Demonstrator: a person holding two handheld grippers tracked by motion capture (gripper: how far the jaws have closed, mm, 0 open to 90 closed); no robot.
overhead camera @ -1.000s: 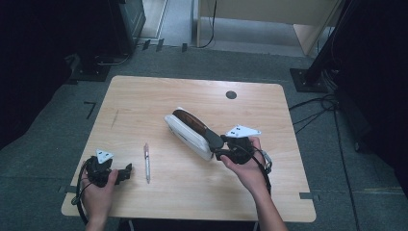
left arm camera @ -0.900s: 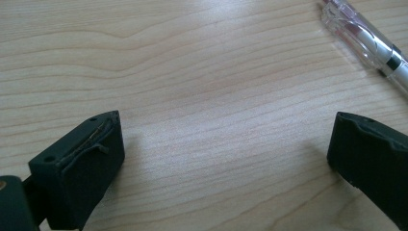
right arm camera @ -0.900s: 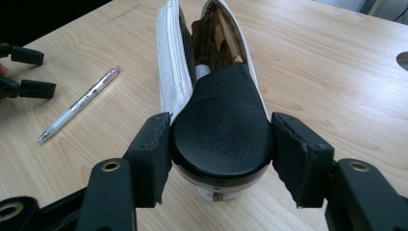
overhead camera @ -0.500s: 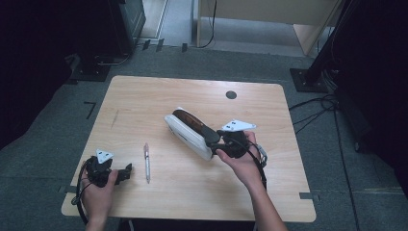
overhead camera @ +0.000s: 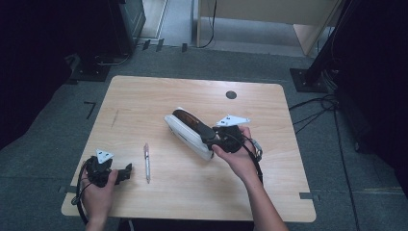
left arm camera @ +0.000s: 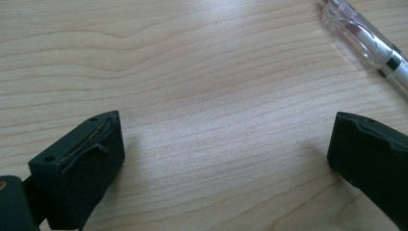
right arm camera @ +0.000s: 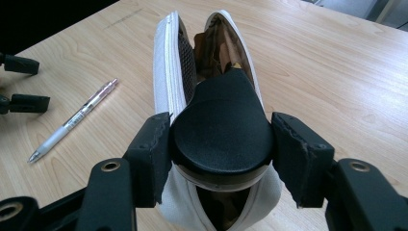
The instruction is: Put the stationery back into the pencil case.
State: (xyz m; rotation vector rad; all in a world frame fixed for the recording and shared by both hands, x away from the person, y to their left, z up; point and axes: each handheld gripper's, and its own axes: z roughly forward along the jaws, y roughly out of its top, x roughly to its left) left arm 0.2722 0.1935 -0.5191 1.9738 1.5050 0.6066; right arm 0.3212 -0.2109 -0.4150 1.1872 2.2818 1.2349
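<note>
An open white pencil case [overhead camera: 182, 132] [right arm camera: 166, 72] with a brown lining lies at the middle of the wooden table [overhead camera: 144, 96]. A black rounded object [overhead camera: 203, 131] [right arm camera: 221, 130] rests in its mouth, pointing into the case. My right gripper [overhead camera: 219, 139] [right arm camera: 222, 144] is shut on that object's wide end. A clear pen [overhead camera: 146, 162] [left arm camera: 370, 41] [right arm camera: 72, 120] lies left of the case. My left gripper [overhead camera: 124, 172] [left arm camera: 226, 154] rests on the table near the front left corner, open, with bare wood between its jaws; the pen lies just beyond them.
A small black round cap [overhead camera: 231, 95] is set in the table's far side. Dark stands and cables [overhead camera: 317, 77] sit on the floor around the table. Bare wood [overhead camera: 192, 192] stretches along the front edge.
My right gripper has shifted a little up and left, carrying the black object further into the case. The left gripper and the pen have stayed put.
</note>
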